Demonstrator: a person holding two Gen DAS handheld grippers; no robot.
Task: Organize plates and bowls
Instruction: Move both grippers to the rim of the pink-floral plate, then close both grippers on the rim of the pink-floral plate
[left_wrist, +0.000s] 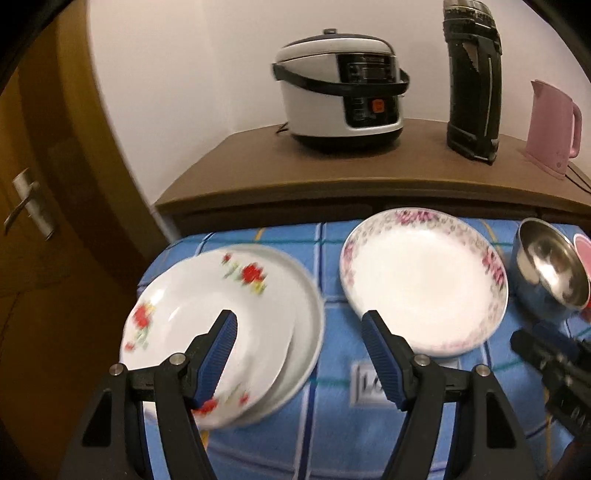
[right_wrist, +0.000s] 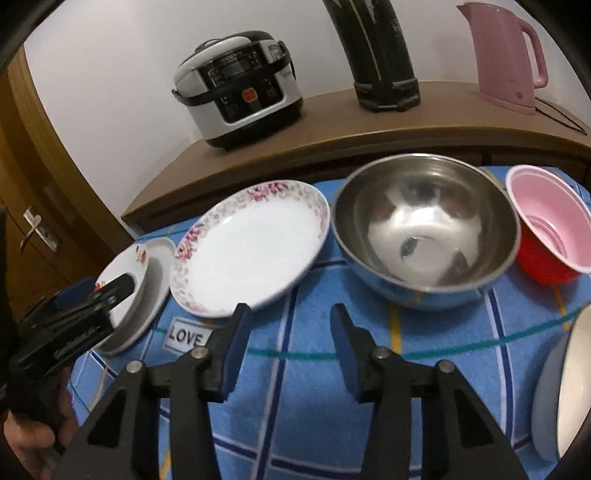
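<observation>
wall (left_wrist: 184, 74): white | door (left_wrist: 33, 177): wood | cabinet (left_wrist: 332, 166): brown

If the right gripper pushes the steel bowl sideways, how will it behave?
The steel bowl would probably slide and rock: its polished wall curves down to a narrow base. Empty and thin-rimmed, it looks light, so it may skid into the red cup close beside it. The checked cloth could bunch under it.

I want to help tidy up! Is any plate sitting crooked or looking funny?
Yes. The red-flower plate lies tilted and off-centre on the plain plate under it, not nested flat. The pink-rimmed plate, steel bowl and red bowl sit upright, and nothing looks spilled or broken.
</observation>
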